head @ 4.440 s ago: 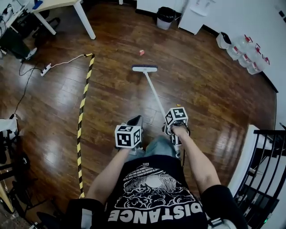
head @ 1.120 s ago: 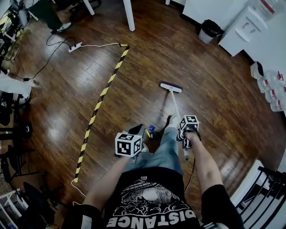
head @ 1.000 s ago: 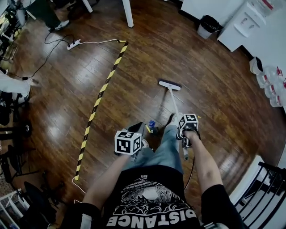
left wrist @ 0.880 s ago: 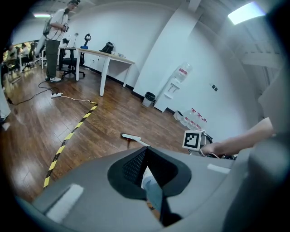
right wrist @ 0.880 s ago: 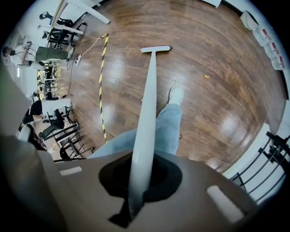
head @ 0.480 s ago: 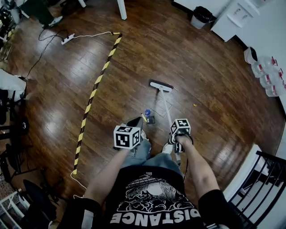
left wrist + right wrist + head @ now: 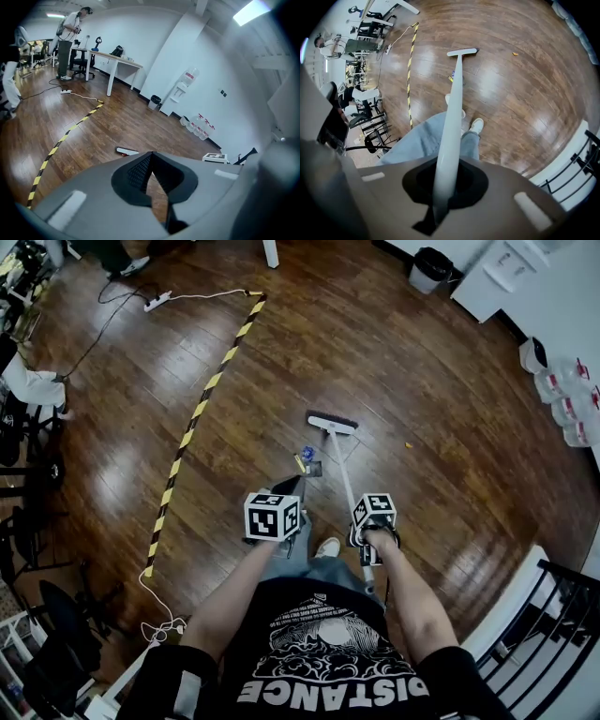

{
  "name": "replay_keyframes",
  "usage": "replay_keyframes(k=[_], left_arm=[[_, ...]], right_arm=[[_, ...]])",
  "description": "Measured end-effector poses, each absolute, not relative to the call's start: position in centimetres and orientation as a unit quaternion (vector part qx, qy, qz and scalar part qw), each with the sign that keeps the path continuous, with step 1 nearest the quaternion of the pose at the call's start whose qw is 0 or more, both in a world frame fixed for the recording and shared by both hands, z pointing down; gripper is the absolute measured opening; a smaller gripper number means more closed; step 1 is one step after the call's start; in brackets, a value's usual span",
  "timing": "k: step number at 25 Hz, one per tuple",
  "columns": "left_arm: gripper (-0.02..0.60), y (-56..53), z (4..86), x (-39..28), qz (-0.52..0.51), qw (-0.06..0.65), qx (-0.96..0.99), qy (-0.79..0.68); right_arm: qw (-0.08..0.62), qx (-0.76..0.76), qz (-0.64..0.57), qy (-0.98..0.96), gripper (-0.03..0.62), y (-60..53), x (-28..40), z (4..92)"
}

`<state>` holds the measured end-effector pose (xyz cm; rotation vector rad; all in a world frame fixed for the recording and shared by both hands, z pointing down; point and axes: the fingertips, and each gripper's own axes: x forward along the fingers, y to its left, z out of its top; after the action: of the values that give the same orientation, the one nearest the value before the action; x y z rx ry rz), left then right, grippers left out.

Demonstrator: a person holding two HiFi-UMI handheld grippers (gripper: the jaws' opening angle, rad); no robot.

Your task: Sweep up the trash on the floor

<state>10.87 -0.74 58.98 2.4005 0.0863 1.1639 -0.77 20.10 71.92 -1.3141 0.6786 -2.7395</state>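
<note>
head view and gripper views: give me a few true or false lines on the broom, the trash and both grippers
1. The right gripper is shut on the broom. True.
2. The left gripper grips the broom too. False: it is off the broom, to its left, with its jaws together on nothing.
3. The blue scrap lies right of the broom. False: it lies left of the handle, just short of the head.
4. A striped tape runs along the floor left of the broom. True.
5. The bin lies tipped beside the broom. False: it stands upright, far off by the wall.
</note>
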Motion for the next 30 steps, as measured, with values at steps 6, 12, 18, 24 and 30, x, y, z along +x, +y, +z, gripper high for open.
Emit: replay_keyframes(k=[6, 12, 18, 24, 30], left_arm=[[0.005, 3.8, 58.9, 6.3, 0.426, 0.234, 0.874, 0.018], [0.005, 6.1, 58.4, 2.9, 0.434, 0.221, 0.873, 0.018], [0.005, 7.0, 58.0, 1.3, 0.440, 0.210, 0.872, 0.031], [0.005, 6.5, 57.3, 0.9, 0.439, 0.205, 0.873, 0.056], [0.005, 4.7, 57.3, 0.6, 0.438, 0.201, 0.872, 0.087]], right_arm=[[0.001, -0.409, -0.882, 0.236, 0.000, 23.6, -6.2, 71.8], [0.003, -0.403, -0.882, 0.244, 0.000, 25.4, -9.9, 71.4], [0.014, -0.403, -0.883, 0.240, 0.000, 25.9, -12.4, 70.8], [0.035, -0.421, -0.878, 0.225, 0.000, 24.7, -12.7, 70.2], [0.071, -0.442, -0.870, 0.207, 0.000, 22.9, -13.5, 69.3]])
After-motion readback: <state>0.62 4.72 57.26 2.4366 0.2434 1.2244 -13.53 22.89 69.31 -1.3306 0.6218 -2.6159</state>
